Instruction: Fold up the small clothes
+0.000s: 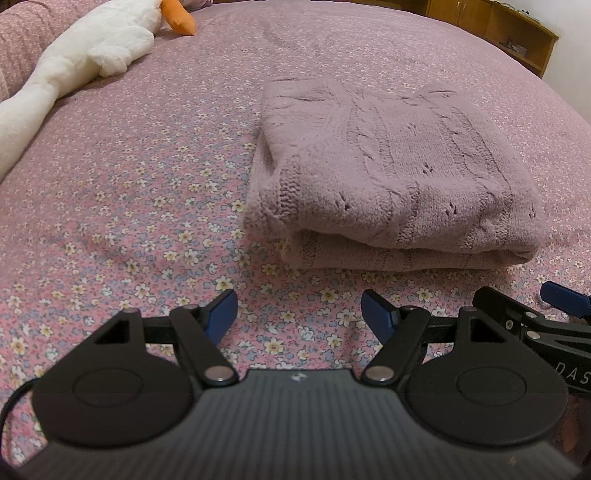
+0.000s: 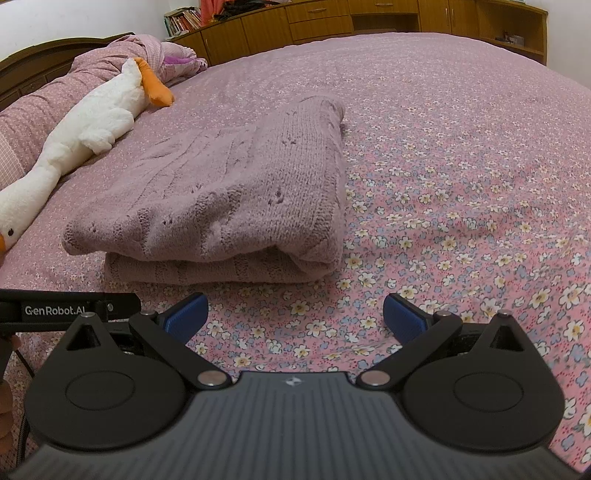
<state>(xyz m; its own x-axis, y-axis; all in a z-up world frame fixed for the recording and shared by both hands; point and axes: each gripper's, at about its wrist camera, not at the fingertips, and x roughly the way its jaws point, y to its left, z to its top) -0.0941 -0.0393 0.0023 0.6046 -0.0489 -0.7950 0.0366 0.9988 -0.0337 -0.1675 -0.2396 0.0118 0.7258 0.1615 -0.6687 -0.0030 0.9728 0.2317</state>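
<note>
Both grippers hang over the bed with nothing between their blue pads. Left gripper (image 1: pixel 298 314) has its jaws spread wide above the flowered bedspread (image 1: pixel 147 206), and the folded sweater (image 1: pixel 391 173) lies just ahead of it and a little to its right, not touching either pad. Right gripper (image 2: pixel 295 317) is likewise spread, its pads clear of the cloth, and from its own view the sweater (image 2: pixel 221 199) sits ahead and to its left, with the near folded edge just beyond the left pad. The sweater is a mauve knit with cable and eyelet patterning, folded into a thick rectangular stack of at least two layers, its rounded fold facing the grippers and lying flat on the bedspread (image 2: pixel 461 206). The two grippers are side by side: in the left wrist view, part of the right gripper's black frame and one blue pad show at the right edge, and in the right wrist view, a black bar printed with white lettering crosses in at the left edge. Well beyond the left gripper and off to its left lies a long white plush goose (image 1: pixel 74 62) with an orange beak, stretched along the bed near the pillows; the right wrist view shows the same goose (image 2: pixel 81 129) far to its left. Wooden cabinets (image 2: pixel 332 22) line the wall past the far side of the bed.
</note>
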